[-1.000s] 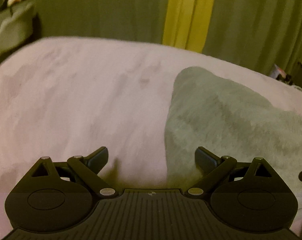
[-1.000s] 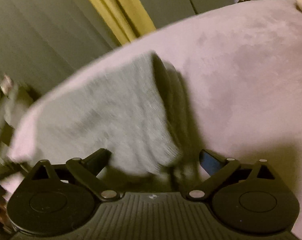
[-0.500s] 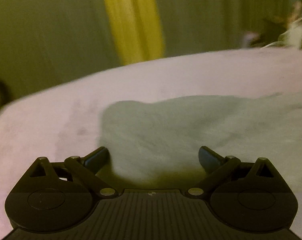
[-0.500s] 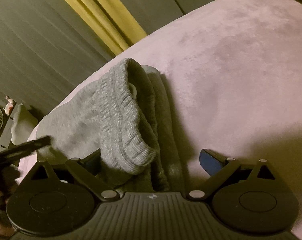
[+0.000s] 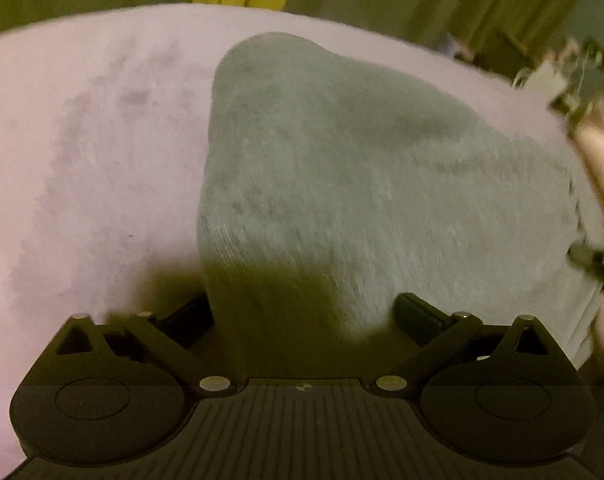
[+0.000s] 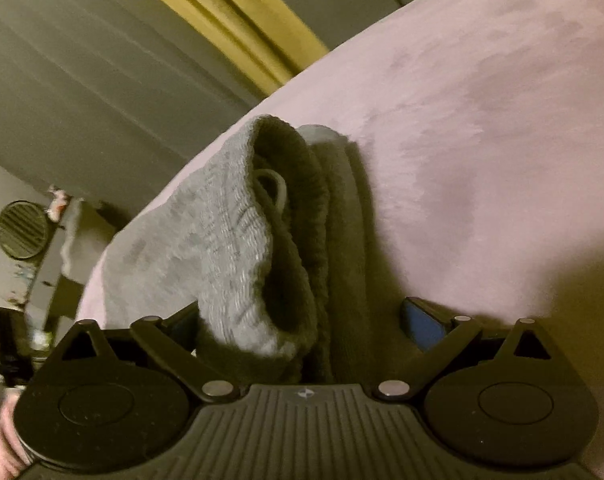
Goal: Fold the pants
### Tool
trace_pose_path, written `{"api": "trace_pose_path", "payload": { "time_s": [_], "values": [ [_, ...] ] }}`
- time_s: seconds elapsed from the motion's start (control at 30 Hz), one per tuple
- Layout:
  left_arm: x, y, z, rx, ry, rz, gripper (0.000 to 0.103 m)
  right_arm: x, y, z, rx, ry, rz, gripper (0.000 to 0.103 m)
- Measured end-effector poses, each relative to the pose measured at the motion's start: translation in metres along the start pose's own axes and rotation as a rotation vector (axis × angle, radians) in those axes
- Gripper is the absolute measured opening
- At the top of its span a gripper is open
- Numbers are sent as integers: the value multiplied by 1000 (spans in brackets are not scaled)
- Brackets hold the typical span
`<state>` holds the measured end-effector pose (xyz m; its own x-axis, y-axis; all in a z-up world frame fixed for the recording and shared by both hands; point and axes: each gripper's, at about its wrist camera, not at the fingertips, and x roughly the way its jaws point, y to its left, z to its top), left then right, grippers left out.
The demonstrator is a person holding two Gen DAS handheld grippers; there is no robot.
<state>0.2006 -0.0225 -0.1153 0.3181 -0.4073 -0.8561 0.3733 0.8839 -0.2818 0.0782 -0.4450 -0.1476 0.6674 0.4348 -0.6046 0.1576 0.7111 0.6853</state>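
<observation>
Two grippers hover over one pair of grey sweatpants (image 5: 342, 184) lying folded on a bed covered by a mauve blanket (image 5: 85, 152). Compared with half a second earlier, the left wrist view has tipped downward: less curtain shows at the top, and the grey fabric now fills more of the frame, its near edge reaching in between the fingers. The left gripper (image 5: 304, 316) stands spread wide, its jaws a little wider than a second ago; the cloth lies between the fingers but the pads do not press on it. At the right edge of that view, a blurred hand and the other tool have come into sight.

In the right wrist view little has changed since half a second ago. The right gripper (image 6: 302, 320) is also spread apart, with the ribbed waistband (image 6: 237, 248) bunched between its fingers, close against the left finger and clear of the blue-padded right one (image 6: 422, 320). One pale drawstring loop (image 6: 275, 192) shows inside the waistband fold. The dark bar seen low at left half a second ago is gone.

Behind the bed hang grey-green curtains (image 6: 101, 60) with one yellow panel (image 6: 237, 12). One round ribbed object (image 6: 21, 230) sits at far left.
</observation>
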Motion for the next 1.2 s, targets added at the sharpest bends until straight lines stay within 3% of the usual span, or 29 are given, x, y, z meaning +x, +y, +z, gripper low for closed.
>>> {"api": "trace_pose_path", "payload": {
  "time_s": [0.1, 0.27, 0.37, 0.43, 0.47, 0.5, 0.53, 0.57, 0.63, 0.7, 0.73, 0.8, 0.83, 0.87, 0.93, 1.03, 1.2],
  "values": [
    [3, 2, 8, -33, 4, -56, 103, 8, 4, 8, -38, 50, 30, 99],
    [23, -12, 24, 73, 73, -34, 103, 28, 15, 25, -88, 140, 34, 99],
    [26, -2, 29, 25, 72, -81, 103, 33, 21, 28, -97, 154, 24, 99],
    [22, 0, 27, 2, 37, -94, 100, 29, 25, 25, -128, 162, 16, 88],
    [20, -1, 25, 18, 23, -90, 90, 27, 25, 25, -130, 169, 18, 73],
    [14, -3, 22, 40, 4, -101, 85, 24, 22, 27, -104, 175, 43, 67],
    [10, -5, 21, 57, -10, -123, 77, 22, 17, 29, -69, 181, 72, 65],
    [9, -6, 19, 64, -15, -145, 75, 21, 12, 31, -33, 189, 93, 65],
    [17, 0, 21, 41, 3, -160, 83, 25, 8, 34, -18, 215, 101, 68],
    [22, 5, 25, -19, 18, -190, 91, 33, 7, 37, 9, 233, 135, 91],
    [22, 4, 27, -43, 21, -175, 91, 38, 9, 38, 30, 238, 156, 96],
    [24, -14, 33, -5, 17, -122, 75, 41, 22, 36, 15, 224, 103, 93],
    [21, -22, 35, 22, -1, -100, 62, 41, 30, 34, -24, 211, 63, 87],
    [16, -25, 33, 27, -12, -92, 49, 40, 40, 30, -85, 201, 8, 69],
    [7, -23, 33, -4, -28, -109, 31, 31, 47, 25, -125, 184, -15, 59],
    [-5, -24, 34, -4, -45, -92, 24, 20, 57, 28, -110, 149, 2, 55],
    [-13, -43, 57, 19, -86, -56, 23, 8, 85, 45, -129, 68, 83, 53]
  ]
}}
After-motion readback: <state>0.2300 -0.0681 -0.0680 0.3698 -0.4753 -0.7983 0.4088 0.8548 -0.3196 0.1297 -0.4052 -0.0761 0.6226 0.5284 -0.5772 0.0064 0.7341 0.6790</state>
